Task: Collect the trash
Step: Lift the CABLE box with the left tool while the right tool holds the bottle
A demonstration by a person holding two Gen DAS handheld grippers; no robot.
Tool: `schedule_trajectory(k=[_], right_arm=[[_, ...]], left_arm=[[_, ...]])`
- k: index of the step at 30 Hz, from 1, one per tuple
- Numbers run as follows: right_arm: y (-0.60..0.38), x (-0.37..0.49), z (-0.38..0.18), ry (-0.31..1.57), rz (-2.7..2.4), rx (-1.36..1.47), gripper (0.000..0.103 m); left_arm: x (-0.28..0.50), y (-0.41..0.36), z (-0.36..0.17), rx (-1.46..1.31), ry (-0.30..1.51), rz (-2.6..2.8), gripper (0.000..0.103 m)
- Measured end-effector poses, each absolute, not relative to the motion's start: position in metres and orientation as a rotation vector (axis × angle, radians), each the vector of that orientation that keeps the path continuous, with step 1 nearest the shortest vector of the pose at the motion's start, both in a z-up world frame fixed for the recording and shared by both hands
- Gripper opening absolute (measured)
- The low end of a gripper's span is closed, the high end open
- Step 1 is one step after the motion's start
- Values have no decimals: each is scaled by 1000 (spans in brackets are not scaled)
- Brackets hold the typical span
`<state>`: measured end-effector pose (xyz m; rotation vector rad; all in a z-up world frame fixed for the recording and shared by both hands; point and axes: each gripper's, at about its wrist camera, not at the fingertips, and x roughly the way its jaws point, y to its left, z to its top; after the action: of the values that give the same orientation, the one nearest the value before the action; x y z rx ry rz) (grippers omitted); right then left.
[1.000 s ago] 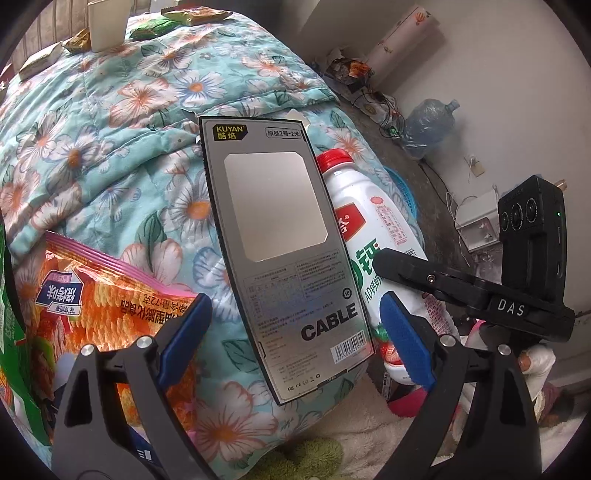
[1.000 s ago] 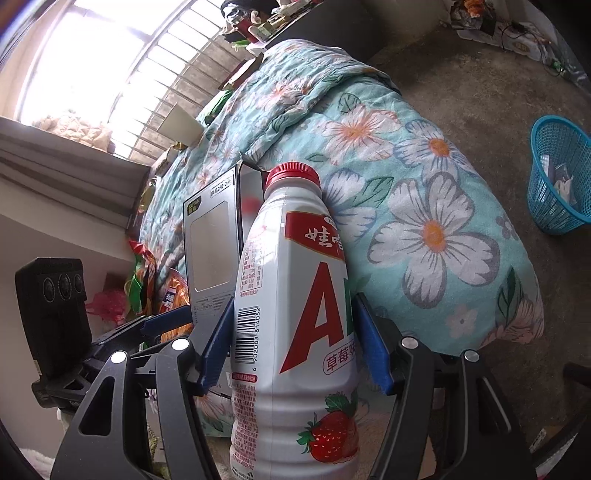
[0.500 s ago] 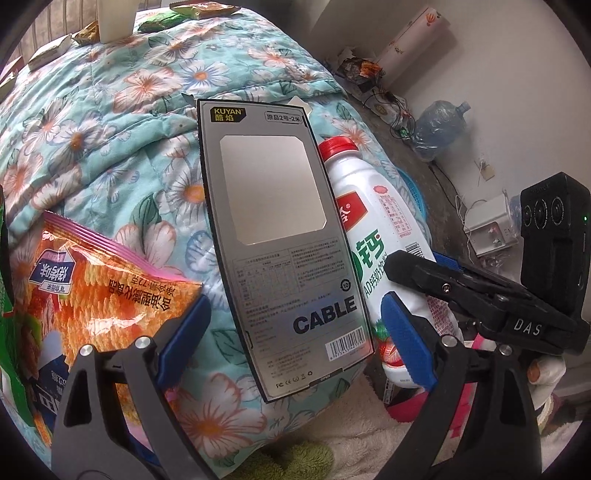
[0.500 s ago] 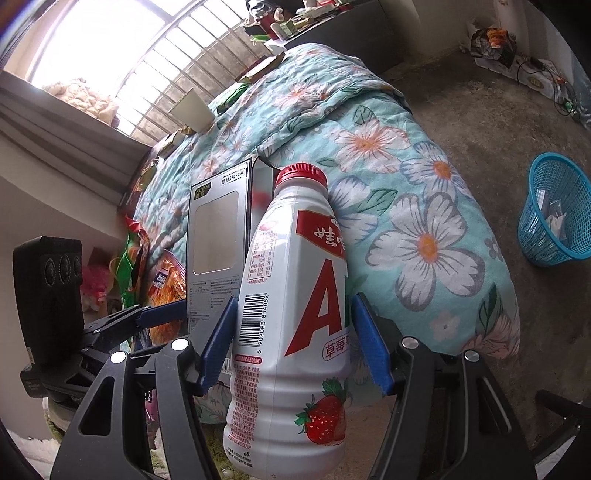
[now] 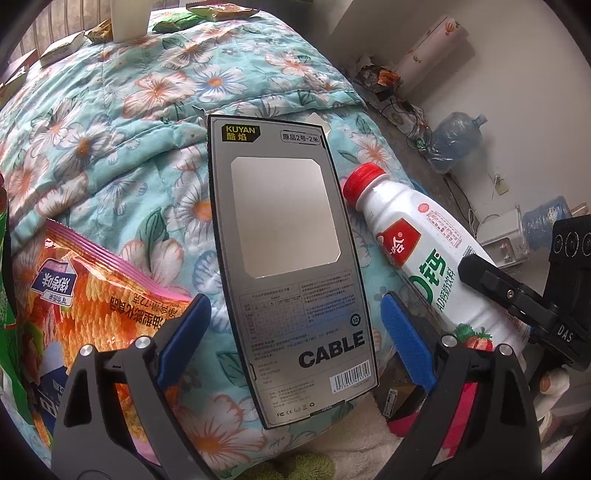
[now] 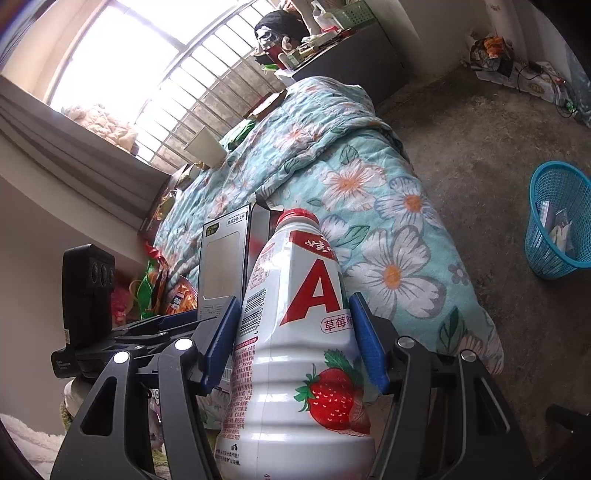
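A grey cable box (image 5: 288,266) lies on the flowered quilt (image 5: 110,122). My left gripper (image 5: 291,332) is open around the box's lower half, and both blue pads stand clear of its edges. A white strawberry milk bottle (image 6: 306,350) with a red cap is held in my right gripper (image 6: 295,332). The jaws are closing and both pads press on its sides. The left wrist view shows the bottle (image 5: 417,251) leaning right of the box, with one finger of the right gripper (image 5: 509,295) across it. The box (image 6: 221,266) stands just behind the bottle.
An orange snack bag (image 5: 92,295) lies left of the box, a green bag at the frame edge. More wrappers (image 5: 207,11) and a white carton (image 5: 127,18) lie at the bed's far end. A blue basket (image 6: 557,221) with scraps stands on the floor.
The right gripper has lifted the bottle a little and tipped it, so its cap leans away from the box. The left gripper has stayed around the box.
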<state>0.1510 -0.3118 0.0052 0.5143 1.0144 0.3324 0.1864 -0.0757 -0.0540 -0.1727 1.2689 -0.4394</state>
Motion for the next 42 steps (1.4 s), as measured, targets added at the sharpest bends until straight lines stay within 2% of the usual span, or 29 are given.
schedule_trajectory(k=[6,16,19,21,42], right_arm=[[-304,151,-9,1076,313,423,59],[-312,171,-31,1189,344,533,60],[-312,169,-31,1182,338,543,60],[-312,166,-32,1172,336,568,59],[-326,132,-11,1054,308,709,58]], left_arm=[[192,-95,-61,-112,1275,-411,89],[193,-109,-74,-6,1245,-388,89],[192,-107,-73,1,1228,-380,89],[190,-106,-70,-1,1218,-380,82],[144,-94,-12,45,1043,-360,80]])
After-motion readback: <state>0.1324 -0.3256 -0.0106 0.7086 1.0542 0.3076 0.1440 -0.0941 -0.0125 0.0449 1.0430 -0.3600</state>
